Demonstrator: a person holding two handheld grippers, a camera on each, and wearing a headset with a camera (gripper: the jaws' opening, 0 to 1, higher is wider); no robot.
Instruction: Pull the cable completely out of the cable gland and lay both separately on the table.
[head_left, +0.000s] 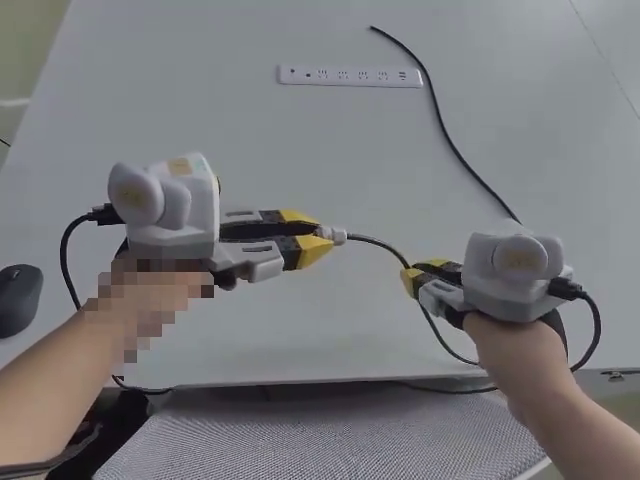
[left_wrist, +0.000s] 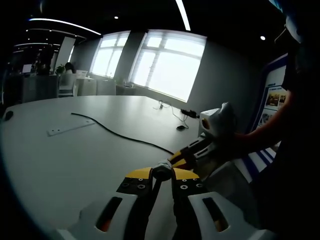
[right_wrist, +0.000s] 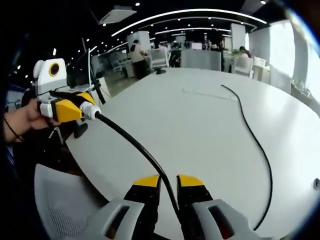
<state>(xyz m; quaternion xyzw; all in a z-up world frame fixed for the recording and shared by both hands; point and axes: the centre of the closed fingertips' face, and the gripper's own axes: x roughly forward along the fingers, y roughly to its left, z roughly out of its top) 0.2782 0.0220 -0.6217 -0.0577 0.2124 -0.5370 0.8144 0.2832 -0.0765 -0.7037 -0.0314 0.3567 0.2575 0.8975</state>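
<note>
A small white cable gland (head_left: 338, 236) is pinched in the yellow-tipped jaws of my left gripper (head_left: 322, 240), held above the near part of the table. A black cable (head_left: 381, 245) leaves the gland and runs right and down into my right gripper (head_left: 411, 279), which is shut on it. Behind that gripper the cable hangs in a loop below the table edge. The left gripper view has the gland (left_wrist: 161, 170) between my left gripper's (left_wrist: 161, 176) tips. In the right gripper view the cable (right_wrist: 131, 141) runs from my right gripper (right_wrist: 169, 182) to the gland (right_wrist: 90, 111).
The grey table (head_left: 200, 140) carries a white power strip (head_left: 350, 75) at the back, and its black lead (head_left: 450, 135) runs toward the right edge. A dark mouse (head_left: 18, 297) lies at the left edge. A mesh chair seat (head_left: 300, 440) sits below the near edge.
</note>
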